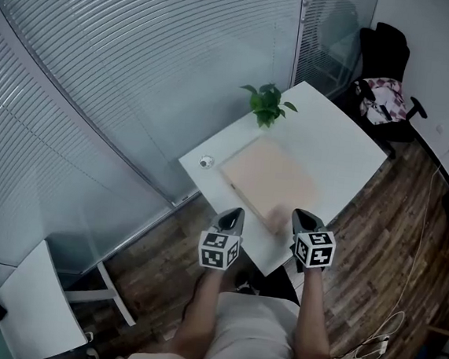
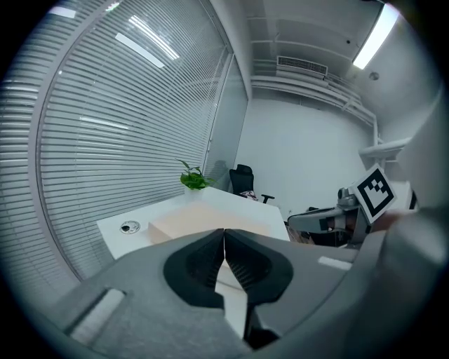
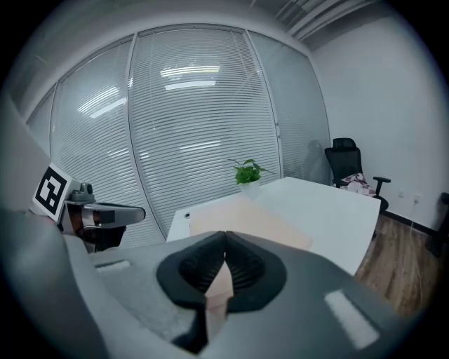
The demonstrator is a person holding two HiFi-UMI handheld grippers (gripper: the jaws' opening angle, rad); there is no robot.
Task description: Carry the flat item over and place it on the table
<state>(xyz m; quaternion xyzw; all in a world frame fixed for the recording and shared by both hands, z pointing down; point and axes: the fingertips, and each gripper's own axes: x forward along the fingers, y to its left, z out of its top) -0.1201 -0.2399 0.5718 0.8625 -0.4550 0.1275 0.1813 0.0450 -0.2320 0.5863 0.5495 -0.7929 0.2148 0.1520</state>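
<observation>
- The flat item (image 1: 270, 181), a pale beige board, lies flat on the white table (image 1: 346, 151), on the table's near-left part. Its near corner sits close to the table's near edge.
- Your left gripper (image 1: 235, 214) hangs just beside the board's near-left edge. Its tip is over the table's near edge.
- In the left gripper view, the left jaws are pressed together at the tips with nothing pinched. The board and the tabletop show only past them, through the gap lower down.
- Your right gripper (image 1: 298, 213) sits to the right of the board's near corner, level with the left one.
- In the right gripper view, the right jaws also meet at the tips. Beige board shows behind the gap under them, and I see nothing gripped.
- From the head view I cannot tell whether either tip touches the board.
- A small potted plant (image 1: 268, 104) stands at the table's far-left edge, just beyond the board.
- A small round fitting (image 1: 205, 162) sits in the table's left corner, left of the board.
- A black office chair (image 1: 383, 48) stands past the table's far right, with a floral-patterned thing on its seat.
- Slatted blinds (image 1: 142, 48) cover the glass wall on the left, and the wood floor (image 1: 393, 230) shows to the right.
</observation>
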